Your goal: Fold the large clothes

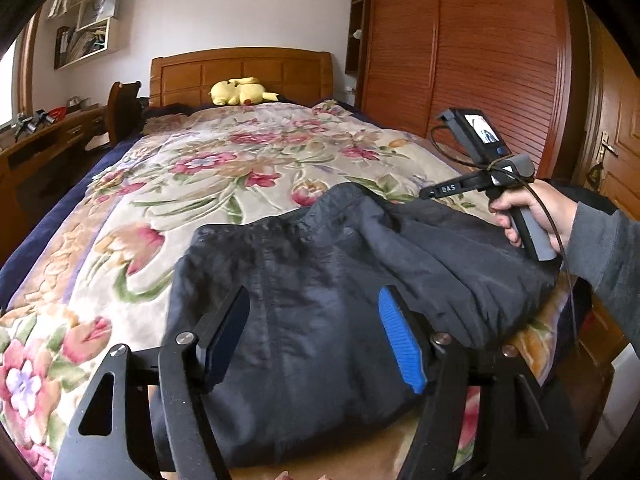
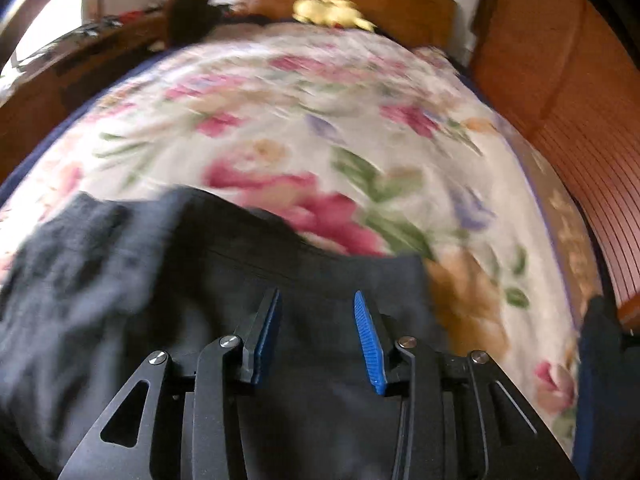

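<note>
**Dark garment half-folded at the foot of the bed, both tongs let go**

Left wrist view first: your left gripper (image 1: 314, 332) hangs over the dark garment (image 1: 320, 272), jaws spread wide with nothing pinched between them. The garment lies bunched on the floral bedspread (image 1: 208, 168) near the foot of the bed, one layer flopped over toward the right. You can also see your right hand (image 1: 528, 216) on the other tool's handle, just past the garment's right edge.

Right wrist view is blurry, but the right gripper (image 2: 316, 332) sits above the same dark cloth (image 2: 208, 264), pads apart and not clamping anything.

My guess on handling: it looks like thin, slightly shiny fabric, so soft, floppy and probably slippery. I'd pinch a doubled edge or hem at the corners rather than the flat middle, and grab both corners so it doesn't sag.
</note>
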Available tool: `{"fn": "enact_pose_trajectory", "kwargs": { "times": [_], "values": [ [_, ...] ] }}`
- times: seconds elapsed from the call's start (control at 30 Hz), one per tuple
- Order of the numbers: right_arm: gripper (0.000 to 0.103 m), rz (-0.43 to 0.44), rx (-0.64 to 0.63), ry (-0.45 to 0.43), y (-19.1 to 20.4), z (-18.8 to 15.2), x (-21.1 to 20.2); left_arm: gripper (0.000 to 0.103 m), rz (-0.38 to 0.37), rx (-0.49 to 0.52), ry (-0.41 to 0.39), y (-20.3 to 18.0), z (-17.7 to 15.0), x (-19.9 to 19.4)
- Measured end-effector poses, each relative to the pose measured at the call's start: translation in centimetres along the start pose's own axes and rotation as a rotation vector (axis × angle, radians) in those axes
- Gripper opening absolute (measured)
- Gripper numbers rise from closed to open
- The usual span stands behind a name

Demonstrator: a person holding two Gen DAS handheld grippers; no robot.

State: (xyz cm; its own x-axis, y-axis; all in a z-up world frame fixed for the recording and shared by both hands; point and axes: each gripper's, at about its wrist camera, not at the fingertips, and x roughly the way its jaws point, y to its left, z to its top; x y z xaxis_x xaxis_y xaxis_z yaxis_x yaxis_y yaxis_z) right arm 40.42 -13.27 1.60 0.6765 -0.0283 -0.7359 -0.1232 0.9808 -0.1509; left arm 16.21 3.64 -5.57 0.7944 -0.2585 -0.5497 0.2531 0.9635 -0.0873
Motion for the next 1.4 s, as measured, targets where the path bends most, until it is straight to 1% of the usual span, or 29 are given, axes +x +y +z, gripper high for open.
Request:
{"fn": "enact_pose_trajectory", "kwargs": {
  "times": [0.13,0.2,0.27,0.33,0.4,0.43,0.5,0.57,0.63,0.73,0.87,1.0,1.07,1.1,1.13,1.17,1.2,1.23,1.3,1.4],
  "values": [
    [0.039,-0.031,0.093,0.058,-4.5,-1.3,2.7,0.068,-0.005,0.023,0.016,-1.4,0.1,1.0],
    [0.039,-0.01,0.186,0.114,-6.7,-2.2,4.3,0.068,0.001,0.037,0.027,-2.0,0.0,1.7],
    [0.038,0.02,0.251,0.142,-8.3,-3.2,5.6,0.068,0.004,0.047,0.038,-2.3,-0.1,2.0],
    [0.0,0.031,0.248,0.143,-8.7,-3.6,6.3,0.068,0.005,0.045,0.044,-2.4,-0.2,2.2],
    [0.0,0.03,0.222,0.125,-9.0,-3.9,6.3,0.068,0.003,0.04,0.05,-2.3,-0.2,2.4],
    [0.0,-0.007,0.217,0.101,-9.2,-4.0,5.9,0.068,0.004,0.04,0.052,-2.3,-0.2,2.4],
    [0.0,-0.101,0.251,0.04,-10.7,-3.7,4.6,0.068,0.007,0.044,0.053,-2.4,-0.2,2.4],
    [0.0,-0.172,0.278,0.018,-12.0,-3.9,3.8,0.068,0.01,0.047,0.056,-2.4,-0.2,2.6],
    [0.0,-0.146,0.3,0.031,-13.3,-4.3,3.3,0.068,0.013,0.05,0.06,-2.3,-0.3,2.6],
    [0.0,-0.131,0.289,-0.027,-13.8,-5.0,1.2,0.068,0.014,0.051,0.064,-2.1,-0.5,2.5],
    [0.003,-0.044,0.269,-0.067,-13.4,-7.2,-2.4,0.068,0.012,0.045,0.063,-1.7,-0.6,2.2],
    [0.007,0.028,0.214,-0.099,-12.2,-10.0,-5.1,0.068,0.008,0.042,0.066,-1.7,-0.7,2.1],
    [0.012,0.053,0.188,-0.102,-11.3,-11.4,-6.2,0.068,0.008,0.044,0.067,-1.8,-0.7,2.2],
    [0.019,0.072,0.171,-0.103,-10.7,-12.2,-6.8,0.068,0.008,0.046,0.07,-1.8,-0.7,2.2],
    [0.028,0.088,0.154,-0.107,-10.1,-12.9,-7.5,0.068,0.007,0.049,0.073,-1.9,-0.7,2.2],
    [0.033,0.097,0.142,-0.11,-9.6,-13.5,-8.2,0.068,0.002,0.051,0.078,-2.0,-0.8,2.3],
    [0.04,0.111,0.12,-0.11,-9.0,-14.2,-8.6,0.068,-0.005,0.053,0.083,-2.1,-0.8,2.4],
    [0.044,0.124,0.097,-0.106,-8.3,-14.8,-8.8,0.068,-0.008,0.054,0.088,-2.1,-0.9,2.5],
    [0.044,0.134,0.037,-0.069,-7.1,-16.4,-8.7,0.068,-0.007,0.054,0.096,-2.3,-1.0,2.6],
    [0.045,0.091,-0.002,-0.045,-6.7,-18.5,-7.9,0.068,-0.004,0.052,0.103,-2.2,-1.2,2.8]
  ]
}}
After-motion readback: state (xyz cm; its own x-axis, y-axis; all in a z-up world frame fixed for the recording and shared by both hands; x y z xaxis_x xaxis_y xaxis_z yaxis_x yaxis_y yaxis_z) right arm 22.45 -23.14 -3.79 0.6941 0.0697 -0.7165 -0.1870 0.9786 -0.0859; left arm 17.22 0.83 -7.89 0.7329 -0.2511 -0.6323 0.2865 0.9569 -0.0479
